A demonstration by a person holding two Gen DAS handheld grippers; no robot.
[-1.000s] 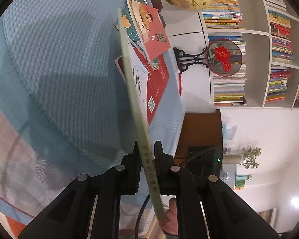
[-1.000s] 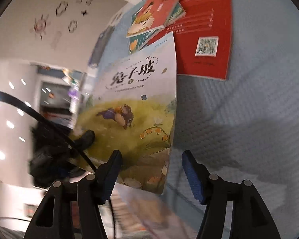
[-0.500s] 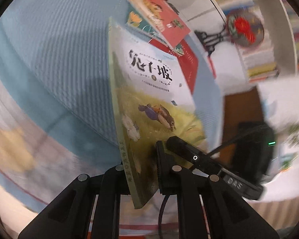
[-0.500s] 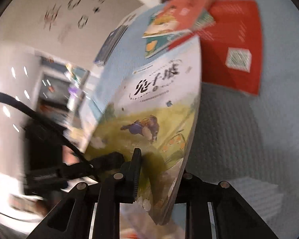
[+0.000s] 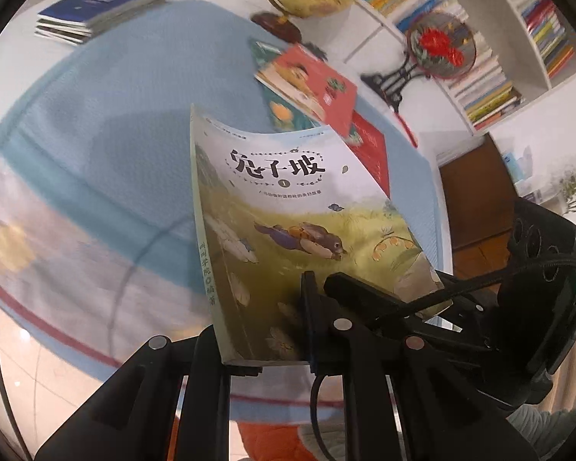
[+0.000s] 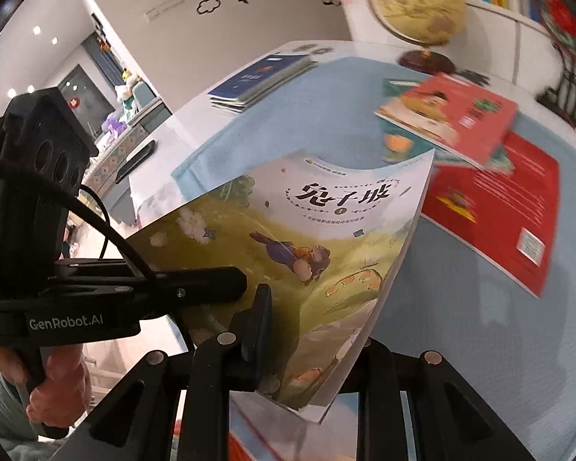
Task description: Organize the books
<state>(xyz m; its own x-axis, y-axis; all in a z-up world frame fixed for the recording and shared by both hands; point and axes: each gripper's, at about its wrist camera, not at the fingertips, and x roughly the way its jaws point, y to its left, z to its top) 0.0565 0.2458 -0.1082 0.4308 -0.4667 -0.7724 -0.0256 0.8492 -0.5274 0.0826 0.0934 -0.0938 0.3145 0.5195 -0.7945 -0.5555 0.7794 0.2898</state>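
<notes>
Both claws, left (image 5: 265, 330) & right (image 6: 307, 349), clamped on rabbit book (image 5: 288, 207) above table.

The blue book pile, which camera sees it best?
The right wrist view: the blue book pile lies nearer the middle there, and its cover and stacked edges show. In the left wrist view the pile sits far off at the picture's top left edge, squashed and smaller.

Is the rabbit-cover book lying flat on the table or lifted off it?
Lifted. The rabbit-cover book is tilted in the air above the blue cloth, its lower edge clamped by the left gripper and the right gripper.
</notes>
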